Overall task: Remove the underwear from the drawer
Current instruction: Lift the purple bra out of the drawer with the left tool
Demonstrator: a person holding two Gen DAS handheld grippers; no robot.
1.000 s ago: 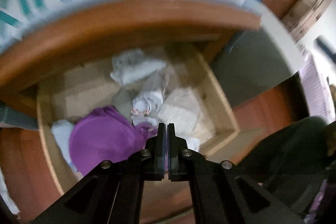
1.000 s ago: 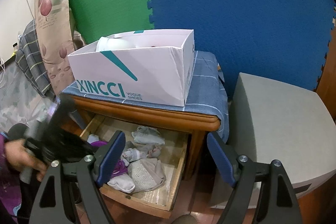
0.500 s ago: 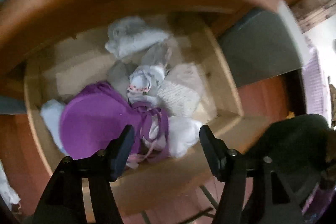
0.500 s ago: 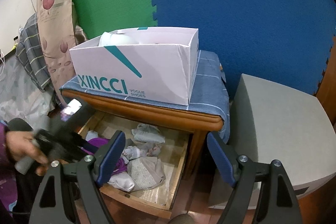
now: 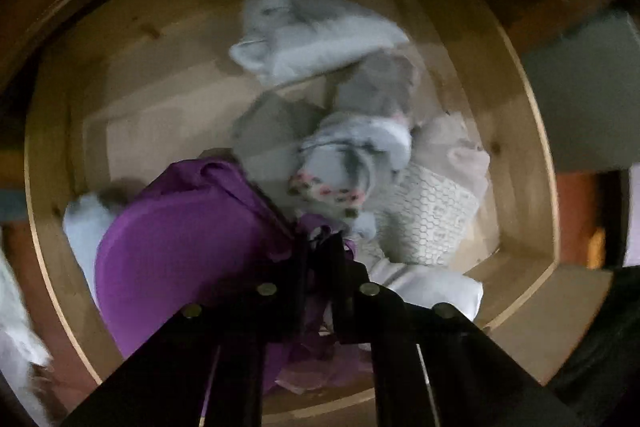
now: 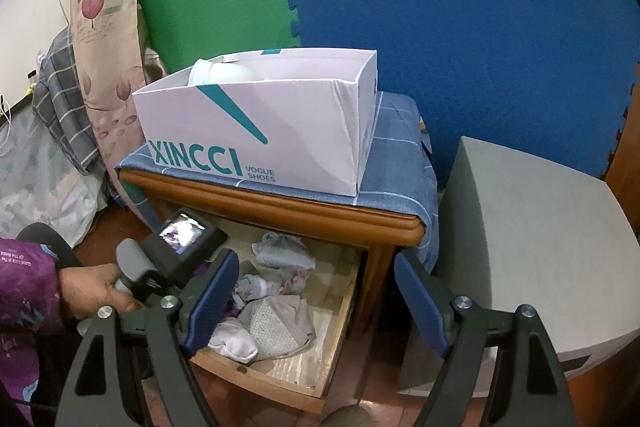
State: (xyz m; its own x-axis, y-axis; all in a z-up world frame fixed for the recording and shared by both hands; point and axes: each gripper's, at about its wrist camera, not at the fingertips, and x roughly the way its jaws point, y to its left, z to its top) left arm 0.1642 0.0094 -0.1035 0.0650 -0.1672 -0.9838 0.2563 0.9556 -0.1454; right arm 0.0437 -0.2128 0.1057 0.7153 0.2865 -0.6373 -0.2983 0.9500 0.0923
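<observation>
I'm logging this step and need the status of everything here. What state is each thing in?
drawer: pulled open, clothes inside
purple underwear: in the drawer, pinched at its edge
left gripper: jaws just closed onto the purple fabric
right gripper: open, empty, above the drawer
shoe box: open-topped, on the nightstand

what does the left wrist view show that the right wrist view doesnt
Only the left wrist view: the left tool, its jaws just closed, pinching the purple underwear in the drawer, seen from above; a white piece lies beside the purple one.

Only the right wrist view: the open right tool, the shoe box on the nightstand, the blue wall mat, and the hand holding the left tool.

Both: the open drawer, the mesh-patterned garment and the grey bundle.
</observation>
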